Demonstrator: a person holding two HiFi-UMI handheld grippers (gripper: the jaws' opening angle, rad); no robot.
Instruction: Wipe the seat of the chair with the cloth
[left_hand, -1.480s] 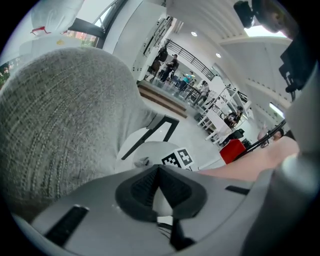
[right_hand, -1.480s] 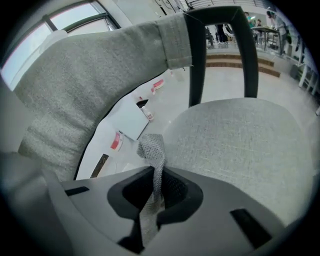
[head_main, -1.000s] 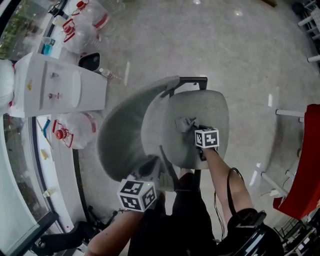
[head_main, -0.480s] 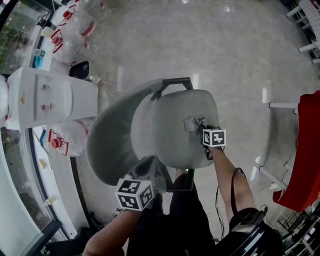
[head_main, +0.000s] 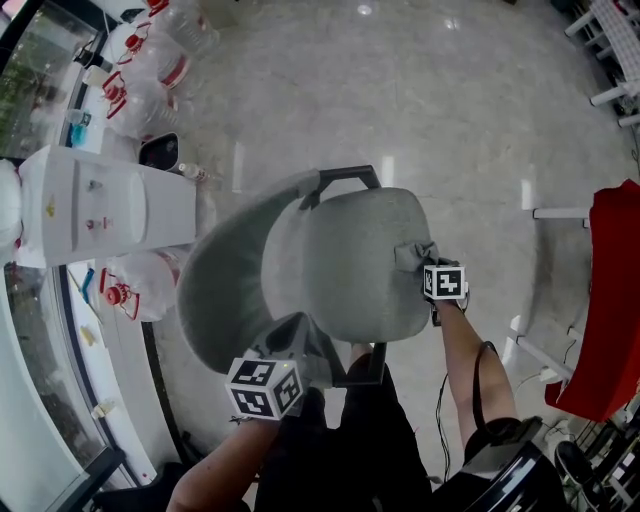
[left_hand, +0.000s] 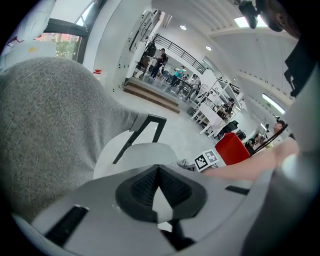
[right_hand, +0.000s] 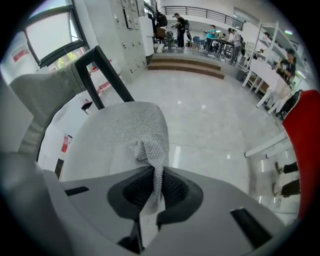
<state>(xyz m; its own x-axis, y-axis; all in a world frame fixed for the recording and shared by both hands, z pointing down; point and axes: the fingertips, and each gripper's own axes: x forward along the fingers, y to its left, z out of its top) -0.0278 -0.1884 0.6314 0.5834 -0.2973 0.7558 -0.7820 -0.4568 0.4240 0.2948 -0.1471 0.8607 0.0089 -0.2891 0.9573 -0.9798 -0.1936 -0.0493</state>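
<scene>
Gripping the cloth (head_main: 411, 256), right claw (right_hand: 154, 186) has slid to the seat (head_main: 345, 265) edge; left claw (left_hand: 159, 186) closed.

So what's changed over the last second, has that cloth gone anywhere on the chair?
The right gripper, still shut on the cloth, has dragged it across the seat from near the middle to the edge on the person's right. The left gripper stays shut and empty beside the chair back.
</scene>
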